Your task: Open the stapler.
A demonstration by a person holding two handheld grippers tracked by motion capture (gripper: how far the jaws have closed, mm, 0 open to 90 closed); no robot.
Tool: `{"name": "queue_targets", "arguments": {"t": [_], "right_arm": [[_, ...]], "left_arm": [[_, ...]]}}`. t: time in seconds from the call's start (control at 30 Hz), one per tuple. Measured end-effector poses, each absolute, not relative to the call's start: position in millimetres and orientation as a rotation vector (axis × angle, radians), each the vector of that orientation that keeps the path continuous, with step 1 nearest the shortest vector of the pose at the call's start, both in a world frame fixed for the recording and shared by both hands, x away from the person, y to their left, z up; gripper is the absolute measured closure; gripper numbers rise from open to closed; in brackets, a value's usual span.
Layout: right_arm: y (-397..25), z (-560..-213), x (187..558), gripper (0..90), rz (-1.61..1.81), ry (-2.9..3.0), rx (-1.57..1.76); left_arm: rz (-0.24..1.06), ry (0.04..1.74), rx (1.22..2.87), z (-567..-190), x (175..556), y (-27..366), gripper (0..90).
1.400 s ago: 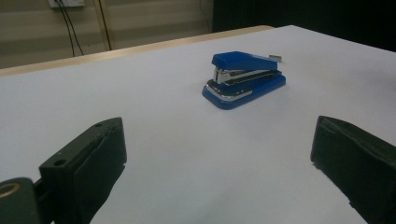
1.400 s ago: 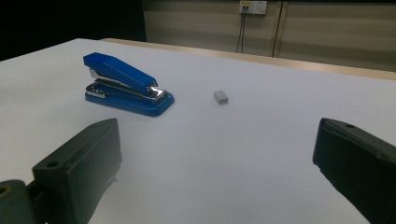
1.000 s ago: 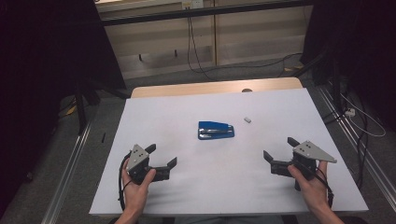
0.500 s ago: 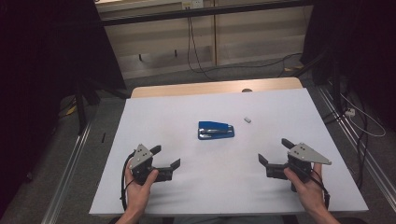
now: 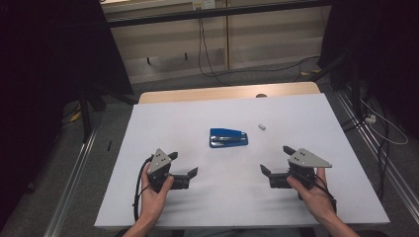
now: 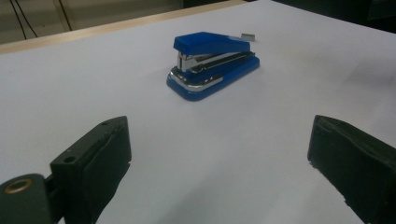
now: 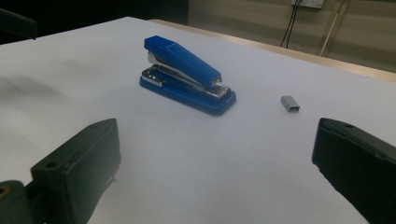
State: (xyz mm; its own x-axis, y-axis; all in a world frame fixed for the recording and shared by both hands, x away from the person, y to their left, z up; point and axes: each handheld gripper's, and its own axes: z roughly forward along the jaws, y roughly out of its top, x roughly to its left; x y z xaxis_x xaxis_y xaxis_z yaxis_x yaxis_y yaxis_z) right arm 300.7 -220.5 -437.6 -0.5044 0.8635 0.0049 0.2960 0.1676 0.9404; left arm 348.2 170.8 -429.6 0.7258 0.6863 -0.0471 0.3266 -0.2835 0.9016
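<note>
A blue stapler [image 5: 228, 138] [image 6: 212, 63] [image 7: 187, 77] lies closed in the middle of the white table top [image 5: 163, 123]. Just right of it and a little farther back lies a small grey strip of staples [image 5: 262, 127] [image 6: 247, 35] [image 7: 290, 103]. My left gripper [image 5: 183, 164] [image 6: 219, 158] rests near the front left, open, jaws wide apart with nothing between them, pointed toward the stapler. My right gripper [image 5: 275, 159] [image 7: 215, 163] sits near the front right, also open and empty, facing the stapler and the staples.
A bare wooden strip [image 5: 197, 94] shows along the table's far edge. Metal rails [image 5: 74, 197] run along the floor on both sides, and cables [image 5: 375, 123] trail on the floor at the right and behind the table.
Both grippers have shifted slightly inward along the front of the table, the right one more. The stapler and the staples have not moved.
</note>
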Motion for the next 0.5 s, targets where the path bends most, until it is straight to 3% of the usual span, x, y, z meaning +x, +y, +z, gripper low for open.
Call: {"name": "queue_targets", "arguments": {"t": [0.5], "right_arm": [[-207, -426, 329, 2.3, 1.350, 1.934, 1.018]], "left_arm": [[0.422, 0.757, 1.865, -421, 364, 144, 2.4]]}}
